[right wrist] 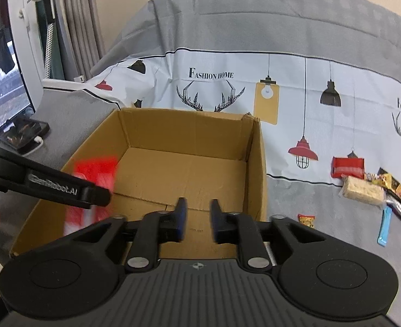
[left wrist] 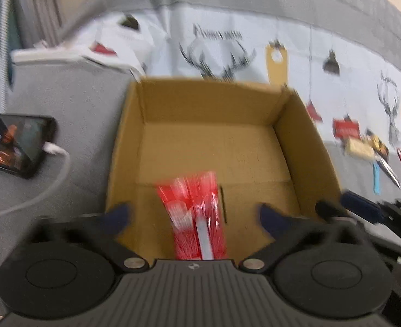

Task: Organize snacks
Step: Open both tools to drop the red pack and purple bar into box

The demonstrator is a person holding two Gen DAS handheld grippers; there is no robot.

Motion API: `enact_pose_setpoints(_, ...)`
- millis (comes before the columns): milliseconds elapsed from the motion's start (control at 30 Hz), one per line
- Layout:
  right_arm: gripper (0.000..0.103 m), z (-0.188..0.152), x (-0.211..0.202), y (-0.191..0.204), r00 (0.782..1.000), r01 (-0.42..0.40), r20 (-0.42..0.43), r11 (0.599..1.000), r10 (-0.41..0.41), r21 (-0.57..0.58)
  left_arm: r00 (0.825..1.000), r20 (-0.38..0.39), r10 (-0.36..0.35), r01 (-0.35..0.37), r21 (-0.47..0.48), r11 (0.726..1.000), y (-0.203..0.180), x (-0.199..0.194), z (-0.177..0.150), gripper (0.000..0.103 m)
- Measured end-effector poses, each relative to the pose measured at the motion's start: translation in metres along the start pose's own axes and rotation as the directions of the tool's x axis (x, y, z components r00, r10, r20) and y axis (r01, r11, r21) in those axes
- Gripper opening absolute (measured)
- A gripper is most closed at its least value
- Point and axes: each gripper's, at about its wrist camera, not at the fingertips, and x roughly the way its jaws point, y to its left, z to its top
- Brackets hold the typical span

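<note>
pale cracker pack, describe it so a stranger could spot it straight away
Right of the cardboard box, snacks lie where the printed cloth meets the grey cover. The cracker pack sits just below the red packet. It is the only pale beige, clear-wrapped block there.

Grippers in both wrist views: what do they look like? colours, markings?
Both alike: the left gripper and right gripper have matt black ribbed bodies with a small crosshair mark, two round black discs at the sides, black linkage arms on silver pivot pins, and dark blue pads on the jaws. In the right wrist view, the left gripper's arm carries raised lettering ending in "Robot.AI". No cables or sleeves are visible.
</note>
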Motion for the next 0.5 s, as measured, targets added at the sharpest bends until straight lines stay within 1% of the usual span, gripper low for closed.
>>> enact_pose_setpoints(33,0.051,0.0,-0.002,-0.001,1.0,0.006,0.002,1.0,-0.006,0.006,1.0,0.011,0.013,-0.013,0.004,1.0,0.0,-0.004,-0.001,0.103)
enact_pose_setpoints(67,0.059,0.0,-0.005,-0.001,1.0,0.012,0.001,1.0,-0.012,0.01,1.0,0.005,0.015,-0.015,0.013,1.0,0.001,-0.006,-0.001,0.103)
enact_pose_setpoints(100,0.065,-0.001,-0.009,-0.002,1.0,0.015,-0.004,1.0,-0.015,0.011,1.0,-0.011,0.016,-0.015,0.018,1.0,0.002,-0.007,-0.003,0.103)
enact_pose_setpoints(133,0.068,-0.002,-0.013,-0.003,1.0,0.016,-0.01,1.0,-0.016,0.012,1.0,-0.026,0.017,-0.017,0.015,1.0,0.004,-0.009,-0.007,0.103)
enact_pose_setpoints(200,0.082,-0.008,-0.024,-0.002,0.999,0.019,-0.027,1.0,-0.019,0.018,0.999,-0.042,0.02,-0.02,0.01,1.0,0.007,-0.016,-0.017,0.103)
enact_pose_setpoints(267,0.087,-0.015,-0.036,-0.001,0.999,0.02,-0.039,1.0,-0.019,0.019,0.998,-0.051,0.031,-0.03,0.014,0.999,0.008,-0.025,-0.03,0.103)
enact_pose_setpoints(367,0.092,-0.026,-0.056,0.007,0.998,0.011,-0.054,1.0,-0.01,0.019,0.998,-0.042,0.051,-0.05,0.007,0.999,0.01,-0.045,-0.051,0.103)
enact_pose_setpoints(433,0.094,-0.032,-0.071,0.012,0.998,0.01,-0.054,1.0,-0.008,0.023,0.997,-0.022,0.078,-0.078,-0.017,0.997,0.01,-0.06,-0.064,0.103)
enact_pose_setpoints(500,0.096,-0.036,-0.085,0.018,0.999,0.003,-0.047,1.0,-0.002,0.026,0.997,0.008,0.083,-0.083,-0.015,0.996,0.007,-0.076,-0.077,0.103)
